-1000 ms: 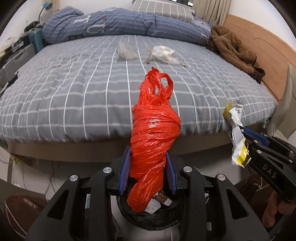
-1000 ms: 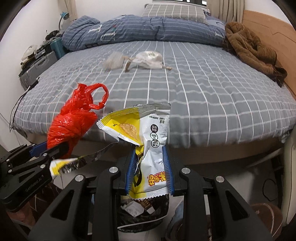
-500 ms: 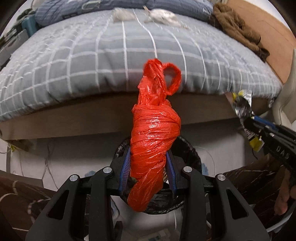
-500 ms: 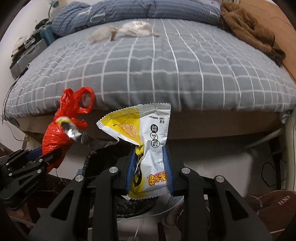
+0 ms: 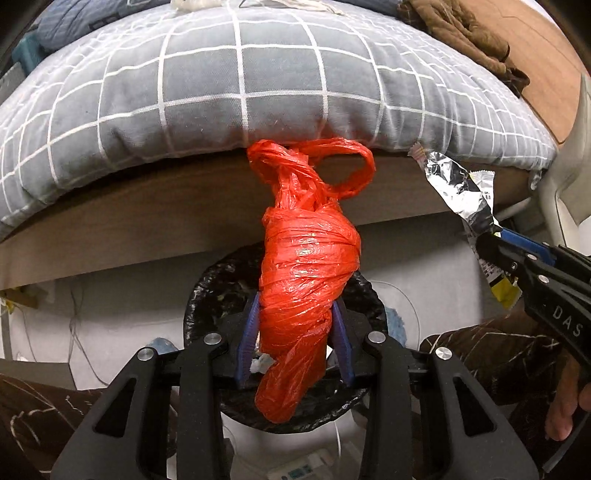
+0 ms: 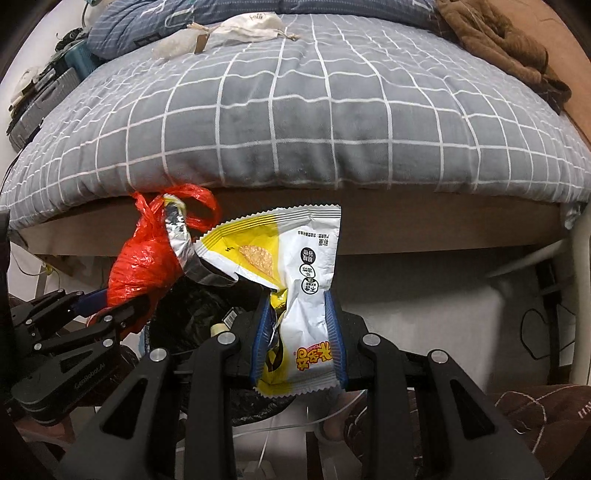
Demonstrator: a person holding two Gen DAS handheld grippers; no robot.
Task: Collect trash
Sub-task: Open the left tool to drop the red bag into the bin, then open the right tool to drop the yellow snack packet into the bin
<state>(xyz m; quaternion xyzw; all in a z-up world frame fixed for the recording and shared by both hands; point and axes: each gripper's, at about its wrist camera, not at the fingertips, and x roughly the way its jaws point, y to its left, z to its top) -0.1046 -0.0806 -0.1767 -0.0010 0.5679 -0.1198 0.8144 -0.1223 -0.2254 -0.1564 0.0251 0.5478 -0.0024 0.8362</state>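
My left gripper (image 5: 293, 341) is shut on a knotted red plastic bag (image 5: 308, 280) and holds it upright over a round bin lined with a black bag (image 5: 207, 295) on the floor. My right gripper (image 6: 298, 343) is shut on a white and yellow snack wrapper (image 6: 295, 266), torn open with its foil inside showing. It is held just right of the bin (image 6: 184, 317). The right gripper with the wrapper (image 5: 461, 192) shows at the right of the left wrist view. The left gripper with the red bag (image 6: 147, 266) shows at the left of the right wrist view.
A bed with a grey checked cover (image 6: 295, 110) stands right behind the bin, its wooden frame (image 5: 147, 214) close. Two pale bags (image 6: 236, 31) lie far back on the bed. A brown garment (image 6: 495, 40) lies at the right. Cables (image 6: 532, 332) run on the floor.
Both grippers have tilted down and moved lower and closer to the bed's edge. The bin now fills more of both views, with the red bag over it.
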